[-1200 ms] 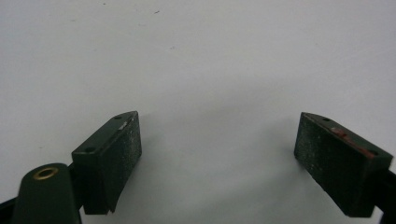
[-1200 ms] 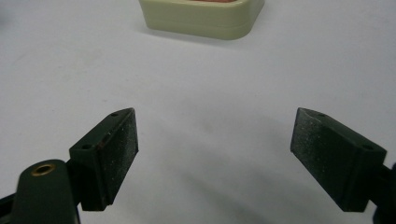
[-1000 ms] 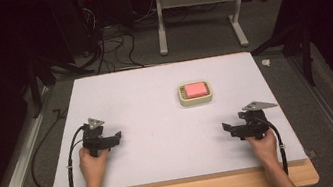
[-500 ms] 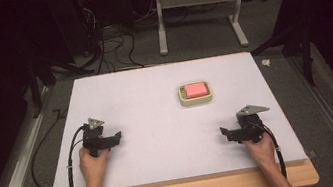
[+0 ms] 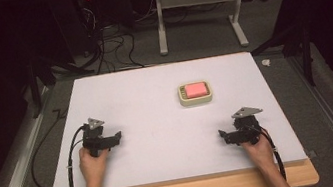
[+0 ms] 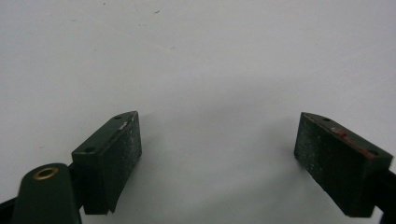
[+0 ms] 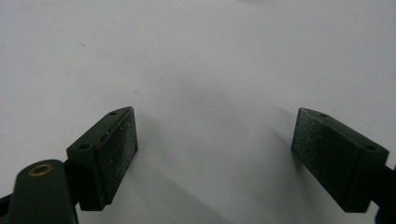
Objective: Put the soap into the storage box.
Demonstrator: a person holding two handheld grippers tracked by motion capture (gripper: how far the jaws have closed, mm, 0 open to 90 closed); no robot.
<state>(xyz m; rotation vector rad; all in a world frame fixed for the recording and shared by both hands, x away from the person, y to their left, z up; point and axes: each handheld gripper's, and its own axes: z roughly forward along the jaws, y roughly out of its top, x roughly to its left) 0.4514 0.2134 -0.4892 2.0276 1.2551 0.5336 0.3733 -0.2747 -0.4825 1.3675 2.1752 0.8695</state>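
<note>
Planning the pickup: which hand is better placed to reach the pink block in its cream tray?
Right, probably. The right tongs sit nearer the tray holding the pink block, which lies right of the table's middle; the left tongs are farther off. Both stand open and empty.

Overhead view; two close table-level views

Left gripper [image 5: 111,138] and right gripper [image 5: 227,136], jaws wide apart, empty.
</note>
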